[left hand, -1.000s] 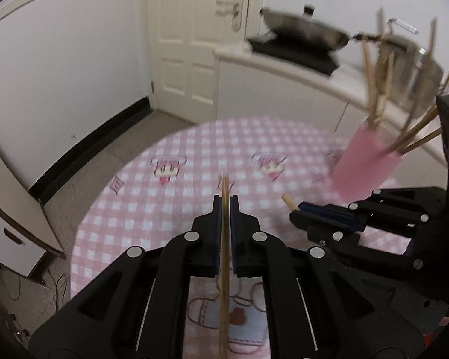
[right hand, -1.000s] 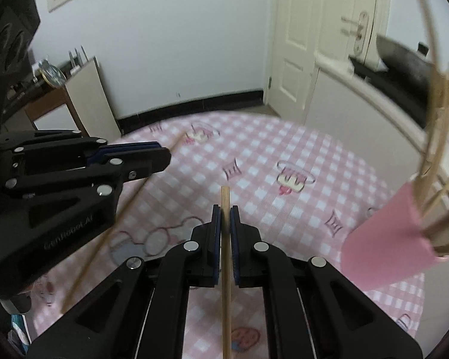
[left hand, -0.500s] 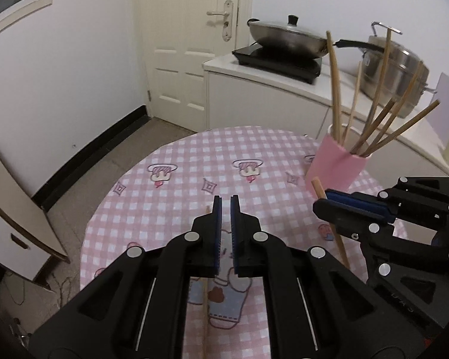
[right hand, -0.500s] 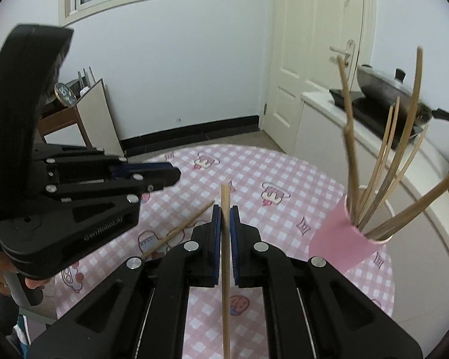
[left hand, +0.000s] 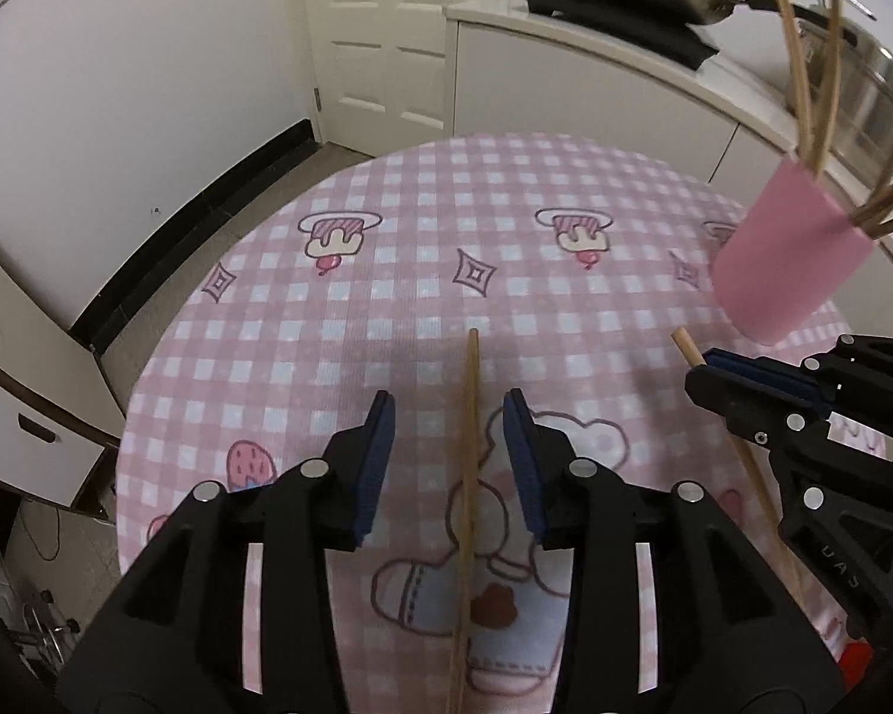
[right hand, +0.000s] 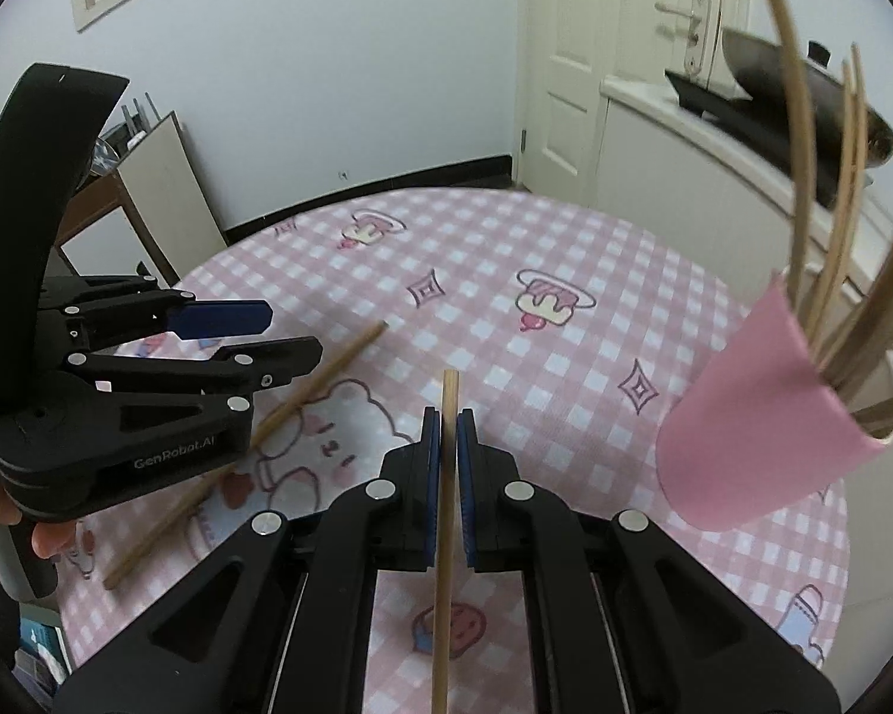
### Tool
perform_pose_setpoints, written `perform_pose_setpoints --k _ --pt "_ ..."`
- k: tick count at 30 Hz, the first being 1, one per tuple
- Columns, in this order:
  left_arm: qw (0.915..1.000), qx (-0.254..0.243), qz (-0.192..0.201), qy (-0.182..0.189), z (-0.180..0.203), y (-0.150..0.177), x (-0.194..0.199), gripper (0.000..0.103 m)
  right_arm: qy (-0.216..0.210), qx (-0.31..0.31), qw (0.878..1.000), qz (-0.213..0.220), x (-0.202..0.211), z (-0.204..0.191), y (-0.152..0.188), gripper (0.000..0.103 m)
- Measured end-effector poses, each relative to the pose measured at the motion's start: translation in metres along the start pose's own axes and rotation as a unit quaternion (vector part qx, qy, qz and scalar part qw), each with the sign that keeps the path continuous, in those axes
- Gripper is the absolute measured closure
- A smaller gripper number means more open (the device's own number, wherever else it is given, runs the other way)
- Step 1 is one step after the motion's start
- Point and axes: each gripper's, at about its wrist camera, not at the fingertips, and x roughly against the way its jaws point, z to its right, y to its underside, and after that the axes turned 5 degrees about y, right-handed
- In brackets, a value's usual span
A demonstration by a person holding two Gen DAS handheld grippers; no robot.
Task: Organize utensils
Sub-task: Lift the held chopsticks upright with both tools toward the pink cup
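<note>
Right hand-held gripper (right hand: 445,416) clamping chopstick (right hand: 443,535), pink cup (right hand: 756,416) nearby

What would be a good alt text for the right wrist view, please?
The right tool grips one wooden chopstick above a pink checked tablecloth. At left, the open left tool hangs over a second chopstick on the table; a pink cup of chopsticks stands at right.

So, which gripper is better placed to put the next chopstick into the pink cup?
Right. The right gripper is shut on a chopstick beside the pink cup; the left gripper is open over a chopstick on the table.
</note>
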Motion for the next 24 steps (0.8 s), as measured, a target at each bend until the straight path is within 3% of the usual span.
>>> perform_pose_setpoints --k 8,10,14,19,24 --pt "0.9997 -0.006 -0.022 -0.005 0.001 -0.002 -0.033 0.069 -0.007 0.0 1.0 -0.014 -0.02 0.002 -0.002 0.099" --pt "0.9997 -0.013 -0.019 -0.006 0.003 -0.003 -0.035 0.074 -0.009 -0.001 1.0 -0.015 -0.021 0.002 -0.003 0.099" --pt "0.9993 -0.035 -0.014 -0.006 0.011 -0.002 -0.037 0.096 -0.011 -0.002 1.0 -0.014 -0.021 0.001 -0.005 0.099" --pt "0.9997 -0.024 -0.004 0.003 0.014 -0.004 -0.035 0.098 -0.01 -0.001 1.0 -0.009 -0.016 -0.002 -0.006 0.099" --pt "0.9987 -0.025 0.034 0.029 0.021 -0.01 -0.001 0.098 -0.009 -0.002 1.0 0.012 0.003 -0.003 -0.009 0.099"
